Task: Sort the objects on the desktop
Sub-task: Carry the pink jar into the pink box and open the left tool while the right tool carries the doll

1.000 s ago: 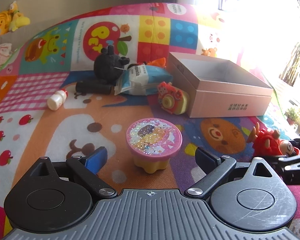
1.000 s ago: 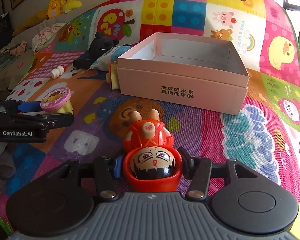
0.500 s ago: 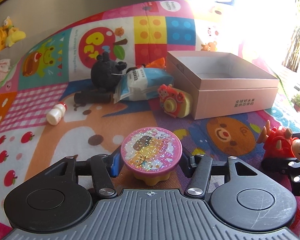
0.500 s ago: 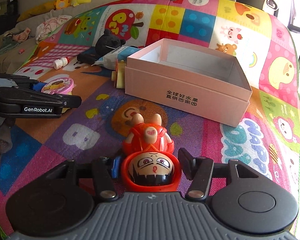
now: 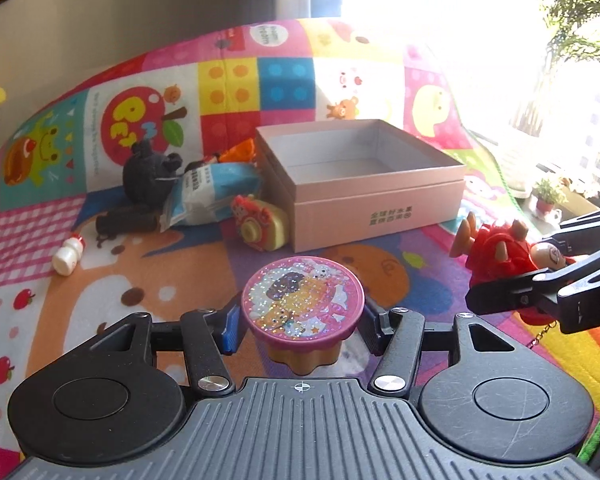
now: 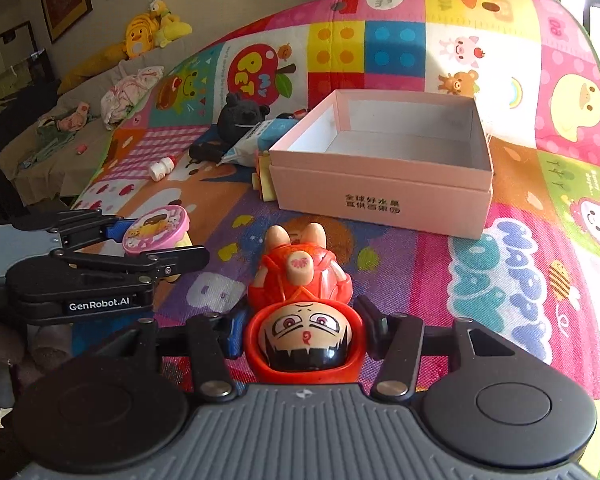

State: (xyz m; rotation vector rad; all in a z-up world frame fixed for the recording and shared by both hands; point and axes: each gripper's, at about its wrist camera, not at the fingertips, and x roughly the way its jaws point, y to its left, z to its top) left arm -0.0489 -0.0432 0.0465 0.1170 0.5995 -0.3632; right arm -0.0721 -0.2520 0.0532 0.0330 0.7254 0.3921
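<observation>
My left gripper (image 5: 302,320) is shut on a small cup (image 5: 303,300) with a pink glitter lid and yellow base, held just above the play mat. In the right wrist view that left gripper (image 6: 160,240) and cup (image 6: 156,230) sit at the left. My right gripper (image 6: 300,328) grips a red doll figure (image 6: 300,276) by its head, feet pointing away, jaws closing a touch tighter on it. From the left wrist view the right gripper (image 5: 540,260) carries the doll (image 5: 496,252) at the right. An open, empty pink box (image 5: 380,208) stands ahead of both; it also shows in the right wrist view (image 6: 380,196).
Left of the box lie a toy camera (image 5: 260,228), a blue snack packet (image 5: 208,192), a black plush (image 5: 148,176), a dark cylinder (image 5: 126,222) and a small white bottle (image 5: 68,256). The colourful mat (image 6: 500,272) covers the surface. A couch with plush toys (image 6: 148,32) is far left.
My left jaws closed around the pink-lidded cup and raised it off the mat. My right gripper rose with the red doll still in it.
</observation>
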